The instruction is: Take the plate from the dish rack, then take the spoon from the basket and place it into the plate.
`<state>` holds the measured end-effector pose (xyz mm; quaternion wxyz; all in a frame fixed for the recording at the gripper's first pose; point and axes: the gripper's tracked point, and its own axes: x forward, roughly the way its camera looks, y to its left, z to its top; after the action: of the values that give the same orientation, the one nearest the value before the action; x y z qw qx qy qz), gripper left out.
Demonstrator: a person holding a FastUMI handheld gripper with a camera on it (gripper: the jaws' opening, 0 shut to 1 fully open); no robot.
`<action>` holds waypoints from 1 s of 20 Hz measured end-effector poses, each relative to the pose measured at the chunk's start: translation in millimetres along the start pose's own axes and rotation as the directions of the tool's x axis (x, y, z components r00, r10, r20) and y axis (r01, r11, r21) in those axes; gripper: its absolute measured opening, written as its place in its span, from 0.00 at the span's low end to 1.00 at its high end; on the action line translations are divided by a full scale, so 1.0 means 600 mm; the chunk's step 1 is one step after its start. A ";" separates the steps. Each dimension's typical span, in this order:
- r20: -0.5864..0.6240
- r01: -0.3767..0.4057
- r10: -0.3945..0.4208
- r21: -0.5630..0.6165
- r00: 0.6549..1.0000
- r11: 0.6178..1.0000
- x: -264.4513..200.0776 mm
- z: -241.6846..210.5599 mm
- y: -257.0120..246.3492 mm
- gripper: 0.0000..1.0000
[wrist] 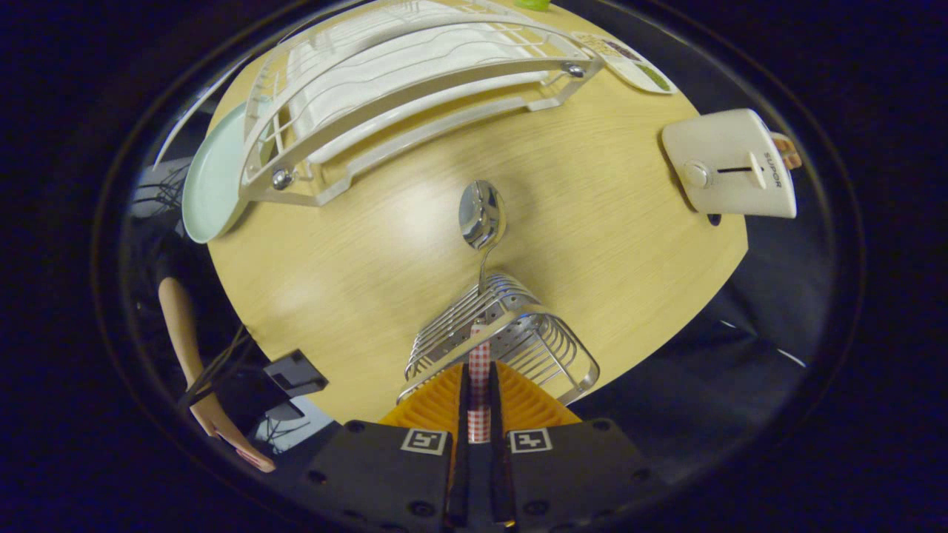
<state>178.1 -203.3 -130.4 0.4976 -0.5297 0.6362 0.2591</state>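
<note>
Plate (211, 178) — pale green, lying flat at the tabletop's (592, 244) ten o'clock edge, part over the rim and touching the white dish rack (415, 81) at eleven to twelve o'clock. A white toaster (729, 164) sits at two o'clock, well apart from the rack. Just ahead of the tool (479, 403) stands the wire basket (503, 340). The spoon (481, 222) rises out of it toward twelve o'clock, bowl above bare wood — its red-checked handle is pinched between the orange fingers (433, 403), which are drawn narrow onto it.
</note>
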 end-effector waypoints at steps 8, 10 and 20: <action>-0.205 0.107 -0.133 -0.134 0.970 0.985 -0.047 -0.022 -0.019 0.17; -0.205 0.076 -0.101 -0.128 0.973 0.989 -0.047 -0.023 -0.019 0.17; -0.178 -0.170 0.143 -0.147 0.974 0.974 -0.026 -0.031 -0.006 0.17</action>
<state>174.1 -214.1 -108.7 0.3761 -0.5362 0.6923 0.3031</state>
